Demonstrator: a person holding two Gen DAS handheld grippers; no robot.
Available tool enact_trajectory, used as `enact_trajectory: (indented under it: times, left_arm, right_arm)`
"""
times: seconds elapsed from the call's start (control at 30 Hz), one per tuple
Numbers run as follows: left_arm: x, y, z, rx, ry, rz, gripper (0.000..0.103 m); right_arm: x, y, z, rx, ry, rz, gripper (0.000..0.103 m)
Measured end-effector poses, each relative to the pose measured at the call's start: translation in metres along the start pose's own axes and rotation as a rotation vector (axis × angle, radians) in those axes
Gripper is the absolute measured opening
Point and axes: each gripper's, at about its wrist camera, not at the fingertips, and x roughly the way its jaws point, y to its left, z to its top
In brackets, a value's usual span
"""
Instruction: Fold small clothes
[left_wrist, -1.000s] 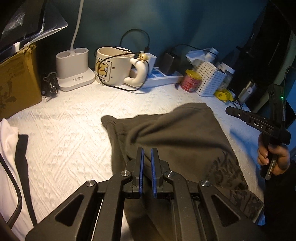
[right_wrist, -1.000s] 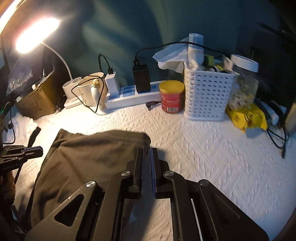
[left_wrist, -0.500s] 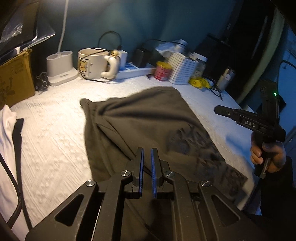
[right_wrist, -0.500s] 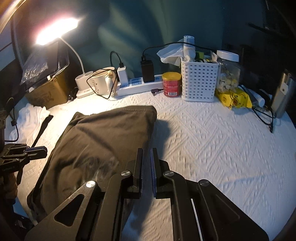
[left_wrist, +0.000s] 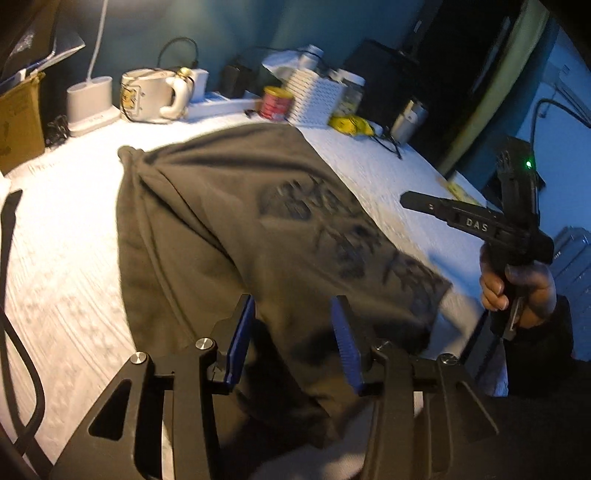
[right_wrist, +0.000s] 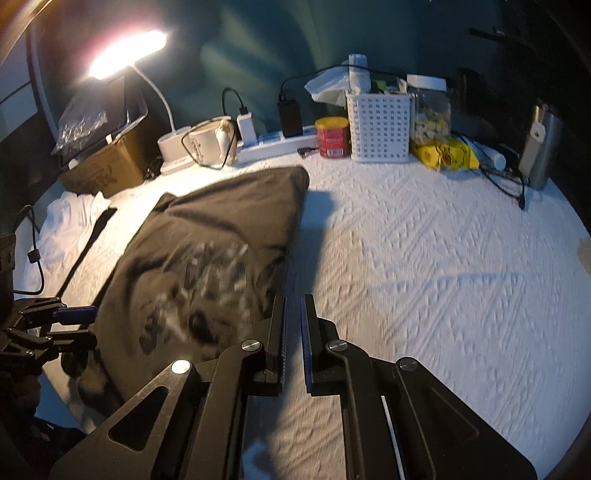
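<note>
A dark olive garment (left_wrist: 236, 236) with a black print lies lengthwise on the white textured table cover (left_wrist: 66, 258); its near end hangs over the table's front edge. It also shows in the right wrist view (right_wrist: 207, 254). My left gripper (left_wrist: 293, 314) is open, its blue pads either side of the garment's near end, above the cloth. My right gripper (right_wrist: 293, 306) is shut and empty, just right of the garment's near right edge. It also shows in the left wrist view (left_wrist: 410, 201), held by a hand.
A white garment with a black strap (right_wrist: 70, 229) lies at the left. Along the back stand a lamp base (left_wrist: 90, 103), a mug (left_wrist: 147, 96), a power strip (right_wrist: 273, 142), a red tin (right_wrist: 333, 137), a white basket (right_wrist: 378, 127), a jar, yellow packets and a cardboard box (right_wrist: 105, 170).
My left gripper has opened from shut. Both grippers have drawn back toward the garment's near end, so more of the print and table shows.
</note>
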Motion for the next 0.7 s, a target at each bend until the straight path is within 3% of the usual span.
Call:
enact_trajectory:
  times: [0.27,0.43,0.5,0.53,0.57,0.6,0.7]
  left_arm:
    - [-0.001,-0.014,-0.025,0.014,0.043,-0.024,0.043]
    - [0.010,-0.019,-0.043,0.036,0.120,-0.046,0.043]
    - [0.008,-0.019,-0.047,0.043,0.083,-0.052,0.043]
    - [0.008,-0.019,-0.047,0.040,0.075,-0.055,0.040]
    - [0.006,-0.019,-0.047,0.039,0.065,-0.055,0.030]
    - [0.003,-0.021,-0.048,0.047,0.057,-0.065,0.001]
    - [-0.012,-0.029,-0.046,0.102,0.005,-0.067,0.001]
  right_arm:
    - [-0.011,0.003,-0.029,-0.003,0.018,-0.011,0.008]
    - [-0.020,0.005,-0.037,-0.006,0.007,-0.015,0.008]
    - [-0.021,0.005,-0.040,0.001,0.007,-0.017,0.008]
    - [-0.021,0.005,-0.043,0.004,0.009,-0.019,0.008]
    - [-0.022,0.006,-0.044,0.004,0.011,-0.019,0.008]
    - [-0.022,0.007,-0.046,0.003,0.012,-0.018,0.008]
    - [-0.024,0.011,-0.050,-0.009,0.015,-0.019,0.008]
